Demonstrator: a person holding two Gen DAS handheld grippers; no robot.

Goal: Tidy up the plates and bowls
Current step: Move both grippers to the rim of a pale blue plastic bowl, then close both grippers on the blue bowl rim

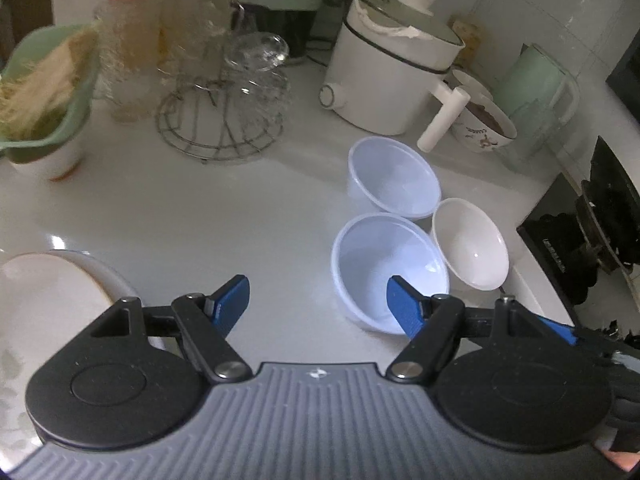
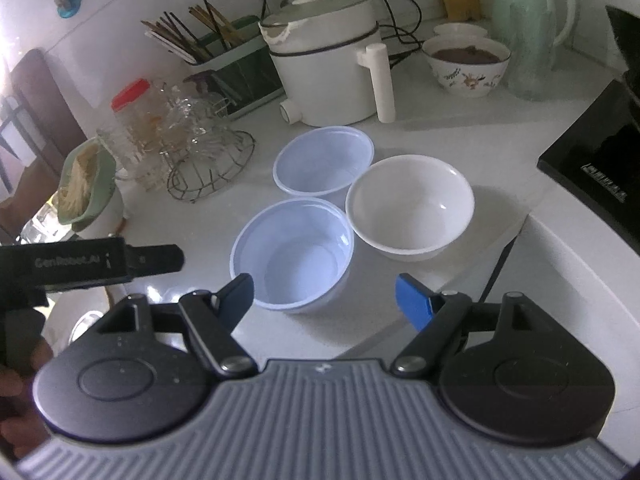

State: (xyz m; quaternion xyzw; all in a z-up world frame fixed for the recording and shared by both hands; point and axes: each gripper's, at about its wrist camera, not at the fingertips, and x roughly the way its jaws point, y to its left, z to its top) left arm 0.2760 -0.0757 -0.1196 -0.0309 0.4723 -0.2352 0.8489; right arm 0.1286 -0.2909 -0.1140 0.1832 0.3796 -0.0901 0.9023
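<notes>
Three empty bowls stand close together on the white counter. The near pale blue bowl (image 1: pixel 382 268) (image 2: pixel 292 252) lies just beyond both grippers. Behind it stands a second pale blue bowl (image 1: pixel 394 178) (image 2: pixel 324 160), and to the right a white bowl (image 1: pixel 470 242) (image 2: pixel 410 206). A white plate (image 1: pixel 44 300) shows at the lower left of the left wrist view. My left gripper (image 1: pixel 320 306) is open and holds nothing, its right fingertip in front of the near blue bowl. My right gripper (image 2: pixel 324 300) is open too, nothing between its fingers. The left gripper's body (image 2: pixel 88 264) appears at the left in the right wrist view.
At the back stand a white electric pot (image 1: pixel 388 68) (image 2: pixel 328 60), a patterned bowl with dark contents (image 1: pixel 486 124) (image 2: pixel 466 60), a wire rack with glasses (image 1: pixel 220 120) (image 2: pixel 208 164), a red-lidded jar (image 1: pixel 136 24) and a green jug (image 2: pixel 528 20). A black stove (image 1: pixel 592 232) (image 2: pixel 596 160) borders the right.
</notes>
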